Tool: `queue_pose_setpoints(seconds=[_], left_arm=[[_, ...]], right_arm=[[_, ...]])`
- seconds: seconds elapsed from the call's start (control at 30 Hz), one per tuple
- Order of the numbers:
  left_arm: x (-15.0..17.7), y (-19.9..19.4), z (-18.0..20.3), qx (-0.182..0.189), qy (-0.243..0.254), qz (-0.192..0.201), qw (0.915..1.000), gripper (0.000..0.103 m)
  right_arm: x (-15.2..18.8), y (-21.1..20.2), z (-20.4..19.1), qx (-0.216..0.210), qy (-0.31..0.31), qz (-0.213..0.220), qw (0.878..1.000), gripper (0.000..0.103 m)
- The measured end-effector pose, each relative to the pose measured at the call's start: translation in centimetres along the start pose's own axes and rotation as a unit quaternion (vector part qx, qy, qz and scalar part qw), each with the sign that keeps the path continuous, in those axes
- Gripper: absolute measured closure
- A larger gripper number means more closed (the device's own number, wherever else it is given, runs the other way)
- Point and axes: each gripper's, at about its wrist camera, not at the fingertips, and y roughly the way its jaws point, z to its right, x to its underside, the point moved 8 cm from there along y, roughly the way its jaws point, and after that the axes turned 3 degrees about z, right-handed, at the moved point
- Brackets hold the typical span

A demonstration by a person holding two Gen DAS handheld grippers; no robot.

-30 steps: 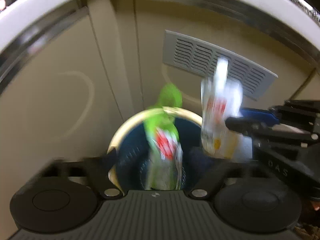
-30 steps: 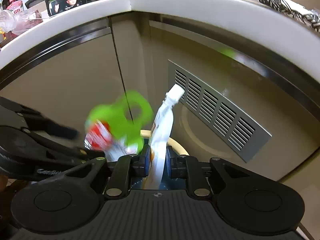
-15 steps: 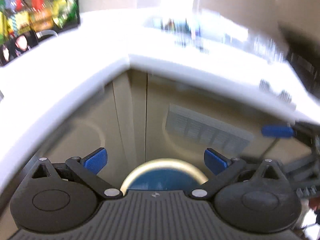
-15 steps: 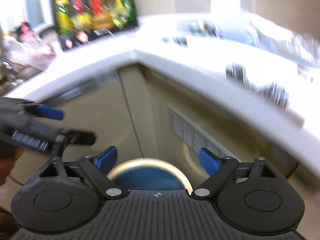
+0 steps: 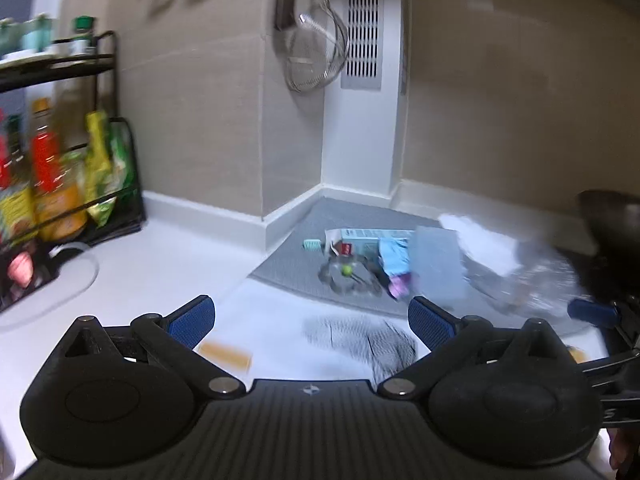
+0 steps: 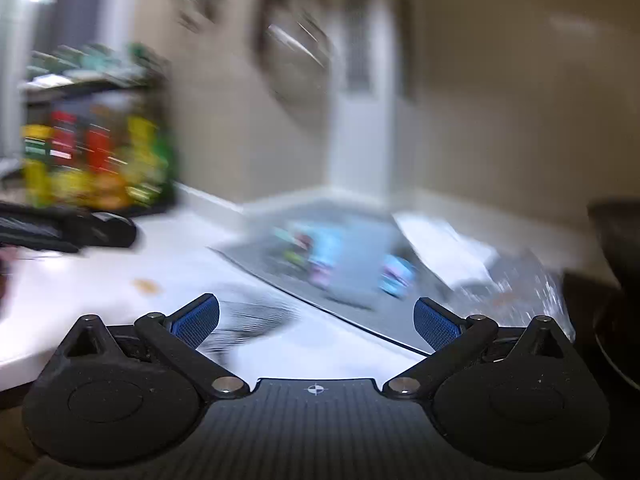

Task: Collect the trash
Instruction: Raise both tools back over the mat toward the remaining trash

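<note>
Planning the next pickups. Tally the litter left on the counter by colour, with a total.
Teal comb, teal box: 2
Blue wrapper: 1
Pink wrapper: 1
Clear cup, clear bag: 2
White paper: 1
Grey sheet: 1
Orange scrap: 1
Striped wrapper: 1
Total: 10; blur may hide more.

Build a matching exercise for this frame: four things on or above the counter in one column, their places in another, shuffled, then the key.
Things
1. condiment rack
2. wire strainer
3. grey mat
4. dark pan

Places
A. hanging on the wall beside the vent
B. far right edge of the view
C. lying in the counter corner under the wrappers
D. standing at the left against the wall

Pairs: 1-D, 2-A, 3-C, 4-B
</note>
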Motion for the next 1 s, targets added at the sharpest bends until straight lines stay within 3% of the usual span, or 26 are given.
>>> queue_pose_setpoints(seconds=[0.13, 0.33, 0.47, 0.57, 0.73, 1.0], left_arm=[[-0.7, 7.7, -0.1, -0.001, 0.003, -0.03, 0.9996, 0.0], [0.6, 16.0, -0.5, 0.051, -0.041, -0.091, 0.9938, 0.0], [2.2, 19.8, -0.3, 0.042, -0.029, -0.118, 0.9917, 0.0], [3.4, 21.5, -0.4, 0.044, -0.037, -0.142, 0.9882, 0.0], [4.2, 22.0, 0.6, 0.031, 0.03, -0.114, 0.9926, 0.0], [4.3, 22.1, 0.7, 0.052, 0.03, -0.115, 0.9916, 0.0]], right_arm=[[0.7, 6.8, 2.4, 0.068, 0.0, -0.05, 0.996, 0.0], [2.4, 12.1, 4.9, 0.081, 0.049, -0.104, 0.99, 0.0], [2.8, 15.6, 7.0, 0.127, 0.064, -0.123, 0.982, 0.0], [2.8, 16.0, 7.1, 0.131, 0.066, -0.124, 0.982, 0.0], [2.9, 16.0, 7.0, 0.131, 0.066, -0.124, 0.981, 0.0], [2.9, 16.1, 7.0, 0.13, 0.066, -0.123, 0.982, 0.0]])
